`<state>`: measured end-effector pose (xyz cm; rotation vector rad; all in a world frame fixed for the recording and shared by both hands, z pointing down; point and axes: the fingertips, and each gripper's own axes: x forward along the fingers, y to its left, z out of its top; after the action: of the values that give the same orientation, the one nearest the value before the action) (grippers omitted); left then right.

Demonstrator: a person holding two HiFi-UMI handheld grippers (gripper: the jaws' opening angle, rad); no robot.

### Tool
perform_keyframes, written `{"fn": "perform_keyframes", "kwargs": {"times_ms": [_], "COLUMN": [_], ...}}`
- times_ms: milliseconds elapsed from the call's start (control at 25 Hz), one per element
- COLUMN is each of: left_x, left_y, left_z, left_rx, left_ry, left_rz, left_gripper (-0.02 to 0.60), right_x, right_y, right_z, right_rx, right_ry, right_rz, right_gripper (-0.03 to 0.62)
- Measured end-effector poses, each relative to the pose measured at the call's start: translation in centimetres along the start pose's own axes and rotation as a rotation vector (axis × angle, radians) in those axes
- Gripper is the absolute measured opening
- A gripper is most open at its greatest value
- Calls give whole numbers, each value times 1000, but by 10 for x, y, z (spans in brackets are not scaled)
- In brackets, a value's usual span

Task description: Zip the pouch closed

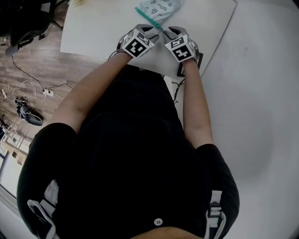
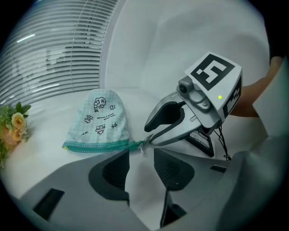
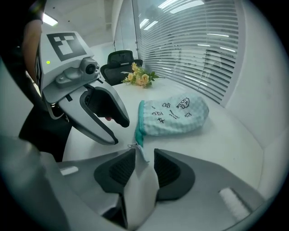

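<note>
A mint checked pouch (image 1: pixel 156 8) with cartoon prints lies flat on the white table (image 1: pixel 98 28), just beyond both grippers. In the left gripper view the pouch (image 2: pixel 97 119) has its teal zipper (image 2: pixel 97 145) along the near edge, ending in a small metal pull (image 2: pixel 142 147). My left gripper (image 2: pixel 141 159) is open, the pull lying just ahead of its fingertips with bare table between them. My right gripper (image 3: pixel 144 163) is open too. The zipper's end and pull (image 3: pixel 135 145) sit at the mouth of its jaws, the pads not pressing. The two grippers nearly meet at that pouch corner (image 1: pixel 159 27).
A bunch of artificial flowers (image 3: pixel 140 77) lies further along the table, with a black office chair (image 3: pixel 119 61) behind it. Window blinds (image 2: pixel 49 49) run along the far side. The table's edge (image 1: pixel 212 51) is close on the right; cables (image 1: pixel 28 93) lie on the wooden floor.
</note>
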<state>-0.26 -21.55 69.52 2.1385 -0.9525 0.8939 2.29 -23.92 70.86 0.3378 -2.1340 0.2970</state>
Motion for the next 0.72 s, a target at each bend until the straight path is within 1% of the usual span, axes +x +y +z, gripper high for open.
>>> {"fn": "perform_keyframes", "kwargs": {"times_ms": [240, 480, 640, 720], "left_x": [14, 22, 29, 30], "left_y": [-2, -1, 2, 4], "left_z": [-2, -6, -8, -8], "left_rx": [-15, -21, -48, -70], "left_ry": [25, 50, 57, 55], "left_rz": [-18, -15, -12, -8], "left_gripper": [155, 144, 140, 122], "right_x": [9, 12, 12, 11], "right_y": [2, 0, 2, 6], "right_z": [-5, -5, -4, -1], "right_rx": [-8, 21, 52, 57], "right_ry": [21, 4, -26, -38], "right_rz": [4, 3, 22, 36], "right_gripper": [112, 40, 28, 26]}}
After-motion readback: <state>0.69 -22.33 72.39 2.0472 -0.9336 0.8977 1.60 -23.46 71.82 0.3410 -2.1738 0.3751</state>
